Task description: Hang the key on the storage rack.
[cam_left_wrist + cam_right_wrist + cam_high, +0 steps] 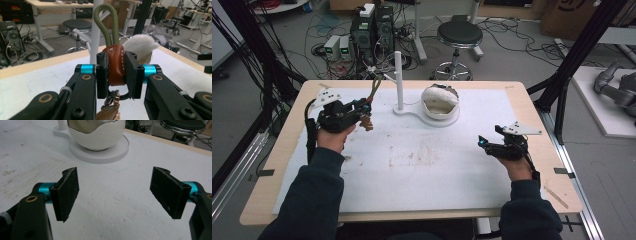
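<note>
My left gripper (366,107) is shut on a keychain (115,65), its pads squeezing the brown stitched leather tab. The olive-green cord loop (106,22) sticks up above the jaws, and metal rings with a tan tag hang below them. In the high view the keychain (374,90) is held above the white mat at the back left, left of the white post (398,75). My right gripper (482,142) hovers low over the mat at the right. Its jaws stand wide apart in the right gripper view (116,188), with nothing between them.
A white stand has a thin upright post (96,37) and a round base (100,155) carrying an egg-shaped white bowl (439,102) with a fluffy lining (140,46). A stained white mat (422,165) covers the wooden table (277,165). A stool (458,37) and cables lie beyond.
</note>
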`<state>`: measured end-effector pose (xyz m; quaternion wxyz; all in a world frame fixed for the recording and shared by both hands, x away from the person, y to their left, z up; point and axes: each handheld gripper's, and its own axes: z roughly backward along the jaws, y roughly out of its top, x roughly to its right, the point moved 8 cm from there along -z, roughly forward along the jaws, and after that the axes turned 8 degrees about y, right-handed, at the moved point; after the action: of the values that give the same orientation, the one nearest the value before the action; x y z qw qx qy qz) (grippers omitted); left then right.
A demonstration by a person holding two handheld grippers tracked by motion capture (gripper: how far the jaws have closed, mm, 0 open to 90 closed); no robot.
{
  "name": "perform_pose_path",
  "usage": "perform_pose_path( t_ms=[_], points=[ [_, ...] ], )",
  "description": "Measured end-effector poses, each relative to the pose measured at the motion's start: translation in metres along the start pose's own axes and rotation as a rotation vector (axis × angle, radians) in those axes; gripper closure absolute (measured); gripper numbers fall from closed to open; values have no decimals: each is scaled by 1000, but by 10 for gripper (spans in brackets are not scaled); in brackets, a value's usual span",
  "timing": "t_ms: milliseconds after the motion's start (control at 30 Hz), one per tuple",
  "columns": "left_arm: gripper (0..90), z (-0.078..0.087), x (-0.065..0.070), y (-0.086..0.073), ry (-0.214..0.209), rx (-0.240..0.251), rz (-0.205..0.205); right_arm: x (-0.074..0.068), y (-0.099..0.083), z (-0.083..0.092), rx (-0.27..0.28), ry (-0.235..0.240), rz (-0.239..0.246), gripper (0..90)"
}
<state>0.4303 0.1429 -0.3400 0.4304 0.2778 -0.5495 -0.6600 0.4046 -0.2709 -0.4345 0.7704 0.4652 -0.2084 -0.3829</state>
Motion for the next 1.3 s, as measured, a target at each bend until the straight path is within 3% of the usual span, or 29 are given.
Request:
perform_pose_path(
  t_ms=[300,633,933,1300],
  points=[
    [730,-35,13,21,4,-22,-37,0,0,0,2,3,1,237],
    [730,-58,10,11,49,-72,-48,0,-1,0,-2,4,-5,237],
    [730,-66,17,6,47,-88,-64,-1,-1,0,-6,7,-3,240],
    [730,-91,19,7,77,-156,-82,-2,-1,-1,-7,12,1,240]
  ],
)
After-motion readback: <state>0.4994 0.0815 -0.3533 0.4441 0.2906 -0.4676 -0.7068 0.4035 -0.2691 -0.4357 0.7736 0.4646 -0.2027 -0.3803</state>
